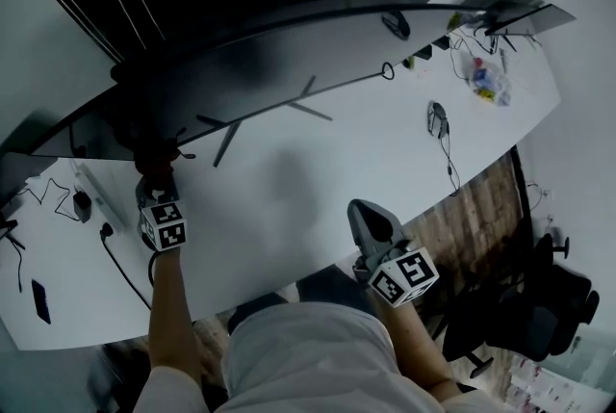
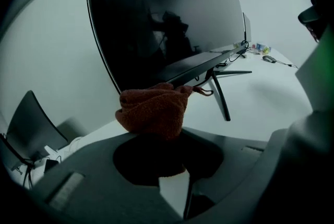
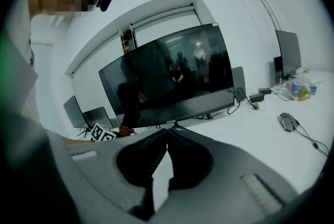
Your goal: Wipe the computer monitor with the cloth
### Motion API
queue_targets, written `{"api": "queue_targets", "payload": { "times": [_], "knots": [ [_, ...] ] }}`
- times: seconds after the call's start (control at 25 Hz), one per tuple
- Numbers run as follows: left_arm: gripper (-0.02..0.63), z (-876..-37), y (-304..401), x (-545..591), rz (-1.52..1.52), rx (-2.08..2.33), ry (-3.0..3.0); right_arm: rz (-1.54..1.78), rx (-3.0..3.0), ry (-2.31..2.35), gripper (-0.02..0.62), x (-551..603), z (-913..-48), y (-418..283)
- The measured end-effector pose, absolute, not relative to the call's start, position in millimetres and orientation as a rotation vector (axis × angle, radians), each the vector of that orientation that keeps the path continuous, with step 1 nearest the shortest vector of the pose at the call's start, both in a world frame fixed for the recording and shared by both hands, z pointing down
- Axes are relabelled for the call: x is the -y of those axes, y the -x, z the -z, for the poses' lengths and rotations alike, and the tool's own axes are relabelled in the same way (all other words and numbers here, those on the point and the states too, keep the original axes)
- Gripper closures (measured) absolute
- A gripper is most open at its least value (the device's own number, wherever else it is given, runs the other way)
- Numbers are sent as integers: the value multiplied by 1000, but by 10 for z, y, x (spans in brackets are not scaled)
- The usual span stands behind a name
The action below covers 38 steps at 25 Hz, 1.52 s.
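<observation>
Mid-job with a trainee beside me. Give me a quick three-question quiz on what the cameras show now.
1. True or false: the left tool is shut on the cloth.
2. As the person faces the monitor, which part of it is the cloth nearest? A) lower left B) top right C) top centre
3. Fill in: the jaws of the right tool are ____, with nothing between them.
Key: 1 true; 2 A; 3 shut.

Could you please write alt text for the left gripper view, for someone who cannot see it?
The left gripper holds a bunched rust-brown terry cloth between its jaws, close to the lower corner of a dark curved computer monitor. The monitor stands on thin black legs on a white desk.
</observation>
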State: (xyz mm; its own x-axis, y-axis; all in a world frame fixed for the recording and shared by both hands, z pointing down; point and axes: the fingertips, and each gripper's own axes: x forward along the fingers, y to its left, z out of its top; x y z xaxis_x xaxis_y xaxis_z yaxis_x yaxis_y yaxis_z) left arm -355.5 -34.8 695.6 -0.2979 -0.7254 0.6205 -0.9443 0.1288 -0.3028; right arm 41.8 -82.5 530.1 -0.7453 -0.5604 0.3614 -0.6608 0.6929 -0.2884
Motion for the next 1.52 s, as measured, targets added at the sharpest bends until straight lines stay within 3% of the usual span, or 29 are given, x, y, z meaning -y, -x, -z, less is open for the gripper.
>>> {"api": "queue_targets", "payload": {
  "times": [0.4,1.52],
  "knots": [
    [509,-6904,3108,694,-757,2088,-1602,-604,2664,-1006,592,1109,-5316,-753],
    [509,-6743,1118,2209,-695,1974,-1810,-655,2647,-1087,592,1932,-5495,-2158]
  ]
}}
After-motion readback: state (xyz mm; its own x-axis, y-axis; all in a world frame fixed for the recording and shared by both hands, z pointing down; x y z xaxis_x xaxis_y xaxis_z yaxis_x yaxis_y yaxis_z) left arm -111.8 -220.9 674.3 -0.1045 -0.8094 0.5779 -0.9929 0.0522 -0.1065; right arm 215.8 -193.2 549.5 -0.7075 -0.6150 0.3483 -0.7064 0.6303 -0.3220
